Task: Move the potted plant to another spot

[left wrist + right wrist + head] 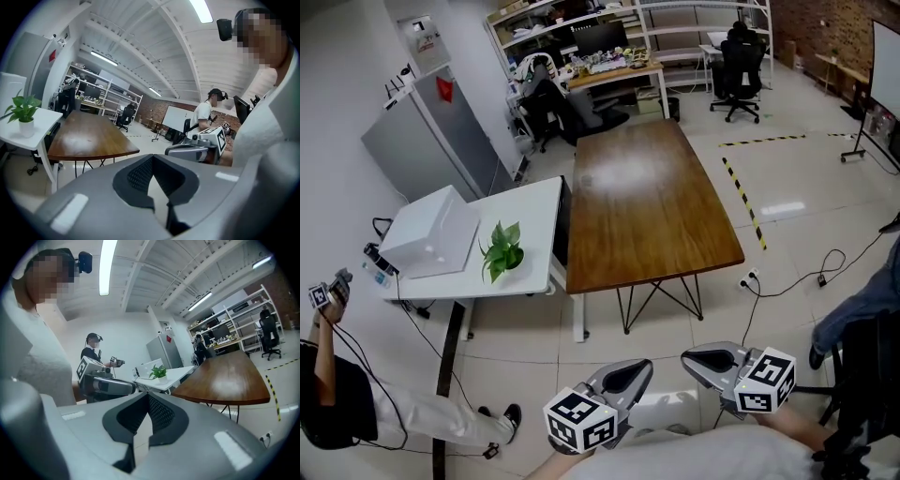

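The potted plant [502, 248], green leaves in a small white pot, stands near the front edge of a white table [534, 202]. It also shows far left in the left gripper view [23, 112] and mid-distance in the right gripper view [159, 372]. Both grippers are held low near my body, well short of the table. My left gripper [640, 368] is shut with nothing in it, its jaws meeting in its own view [152, 158]. My right gripper [690, 358] is shut and empty as well [148, 394]. Each points roughly toward the tables.
A white box [431, 230] sits on the white table left of the plant. A long brown wooden table [647, 197] adjoins it on the right. A second person [337, 394] stands at the left with grippers. Cables lie on the floor [806, 272]; a grey cabinet [427, 141] stands behind.
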